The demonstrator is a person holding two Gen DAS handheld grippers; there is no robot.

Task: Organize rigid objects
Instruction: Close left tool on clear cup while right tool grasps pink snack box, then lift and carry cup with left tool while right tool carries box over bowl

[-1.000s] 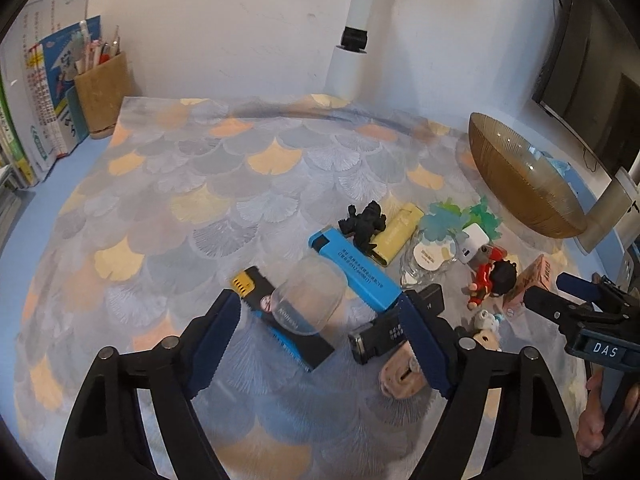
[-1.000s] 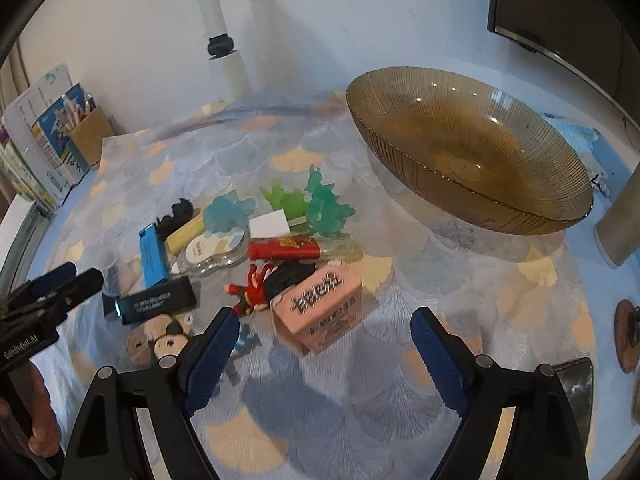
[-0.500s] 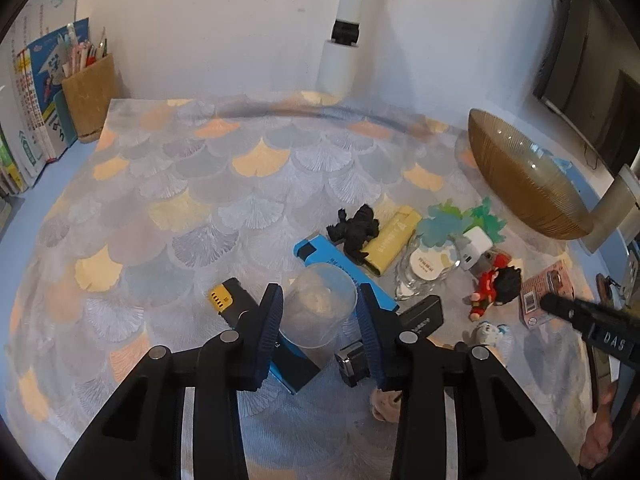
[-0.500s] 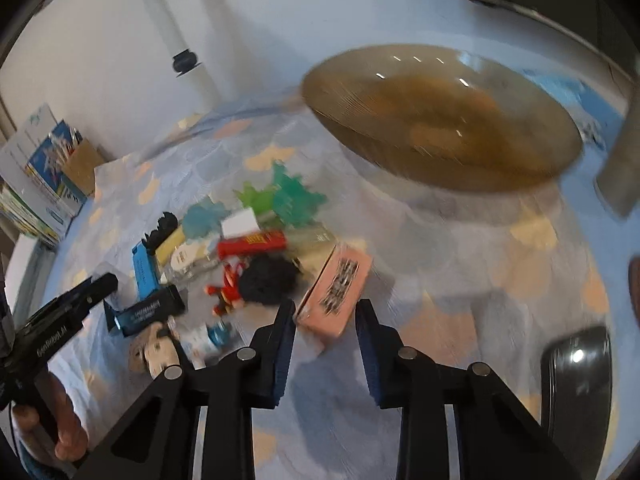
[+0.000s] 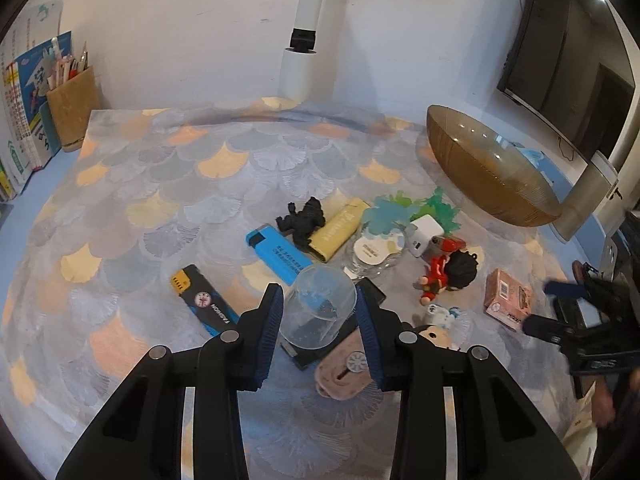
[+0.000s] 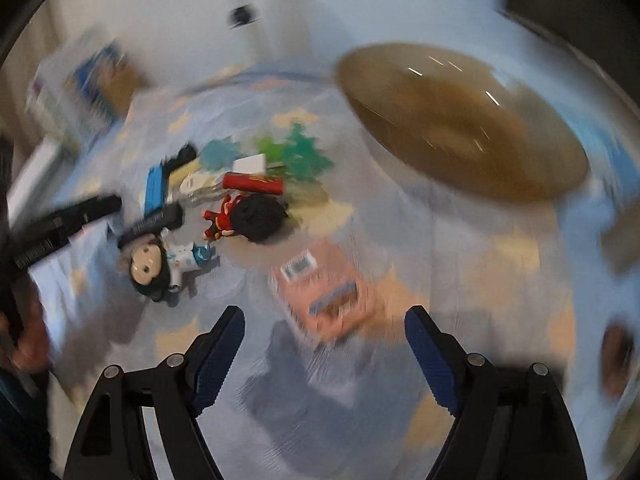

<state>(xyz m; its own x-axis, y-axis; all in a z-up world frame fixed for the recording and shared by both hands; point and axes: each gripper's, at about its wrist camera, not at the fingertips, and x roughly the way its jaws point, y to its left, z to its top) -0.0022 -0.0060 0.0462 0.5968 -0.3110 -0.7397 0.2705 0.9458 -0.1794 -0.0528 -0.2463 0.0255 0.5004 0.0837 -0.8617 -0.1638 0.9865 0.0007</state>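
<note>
While the left gripper [image 5: 318, 316] clamps a clear plastic cup [image 5: 320, 306] above the tabletop [image 5: 160, 184], the right gripper [image 6: 324, 354] gapes wide and empty before a pink box [image 6: 324, 292].

Bowl [image 5: 492, 172] right of toy pile; lighter [image 5: 206, 304] left.

A clear cup [image 5: 318, 306] sat clamped between the left gripper's [image 5: 319, 330] pads. A pink box [image 6: 326, 292] lay flat before the amber bowl [image 6: 460, 120], among lighters and figurines.
</note>
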